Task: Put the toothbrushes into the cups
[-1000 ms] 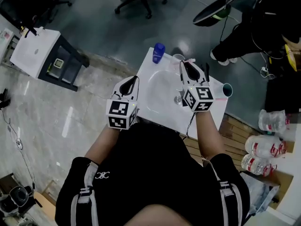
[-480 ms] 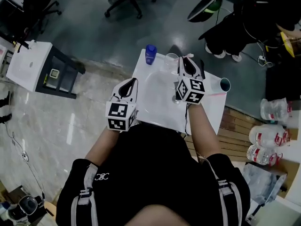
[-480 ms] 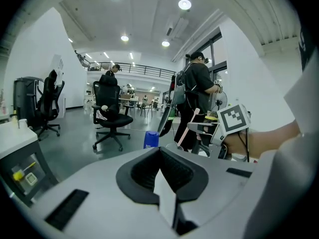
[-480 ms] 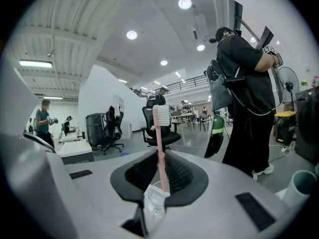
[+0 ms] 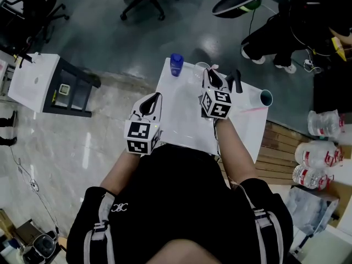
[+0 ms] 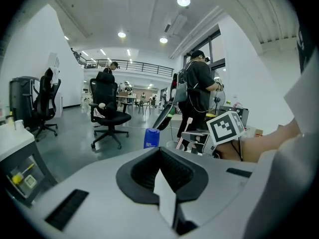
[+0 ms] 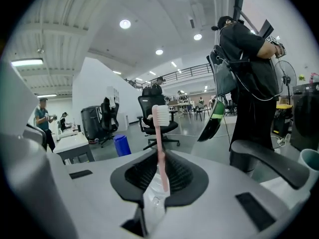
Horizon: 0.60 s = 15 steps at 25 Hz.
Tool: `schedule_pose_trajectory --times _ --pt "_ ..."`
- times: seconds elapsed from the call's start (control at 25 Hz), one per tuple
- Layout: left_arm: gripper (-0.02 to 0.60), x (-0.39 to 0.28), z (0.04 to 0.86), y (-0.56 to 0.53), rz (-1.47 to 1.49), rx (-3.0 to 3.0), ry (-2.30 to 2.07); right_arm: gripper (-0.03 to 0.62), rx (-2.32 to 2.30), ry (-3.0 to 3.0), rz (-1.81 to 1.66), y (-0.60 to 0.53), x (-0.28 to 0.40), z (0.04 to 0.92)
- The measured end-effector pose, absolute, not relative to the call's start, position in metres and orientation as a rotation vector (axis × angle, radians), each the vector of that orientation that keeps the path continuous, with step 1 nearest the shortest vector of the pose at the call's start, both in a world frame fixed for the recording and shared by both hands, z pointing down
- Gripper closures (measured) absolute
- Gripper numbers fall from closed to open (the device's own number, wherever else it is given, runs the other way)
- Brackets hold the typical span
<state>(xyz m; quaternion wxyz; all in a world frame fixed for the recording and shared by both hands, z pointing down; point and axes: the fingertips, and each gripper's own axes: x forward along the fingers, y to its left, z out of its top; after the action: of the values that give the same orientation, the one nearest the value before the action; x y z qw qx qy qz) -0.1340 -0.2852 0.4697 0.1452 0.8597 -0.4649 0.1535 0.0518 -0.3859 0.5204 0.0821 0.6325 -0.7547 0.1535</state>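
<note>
Presently holding slim pink plastic toothbrush (image 7: 160, 148) clamped upright in right gripper (image 5: 210, 76), hovering near clear plastic cup (image 5: 199, 69) at white counter's (image 5: 181, 117) far edge; awaiting insertion; holding left gripper (image 5: 155, 97) closed, empty.

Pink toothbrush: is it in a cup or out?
Out. The toothbrush sticks up from the right gripper, bristles on top, nothing around it.

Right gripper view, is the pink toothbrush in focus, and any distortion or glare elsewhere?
Right gripper view: pink toothbrush sharp, heavy fisheye warp, corners black. Left gripper view: same fisheye, ceiling lights blown out. Head view: glare on the floor, white table washed out.
</note>
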Motion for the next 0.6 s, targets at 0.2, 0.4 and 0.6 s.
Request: schedule_pose_trajectory --times 0.2,0.4,0.6 --pt "0.568 -0.14 0.474 -0.288 0.454 2.465 -1.341 0.53 1.875 -2.227 0.522 -0.389 0.049 0.538" --pt "0.568 -0.142 0.476 -0.291 0.463 2.458 -1.343 0.528 1.853 -2.183 0.553 -0.392 0.047 0.555" --pt "0.568 -0.143 0.476 -0.29 0.466 2.456 -1.345 0.521 1.839 -2.153 0.596 -0.391 0.047 0.567"
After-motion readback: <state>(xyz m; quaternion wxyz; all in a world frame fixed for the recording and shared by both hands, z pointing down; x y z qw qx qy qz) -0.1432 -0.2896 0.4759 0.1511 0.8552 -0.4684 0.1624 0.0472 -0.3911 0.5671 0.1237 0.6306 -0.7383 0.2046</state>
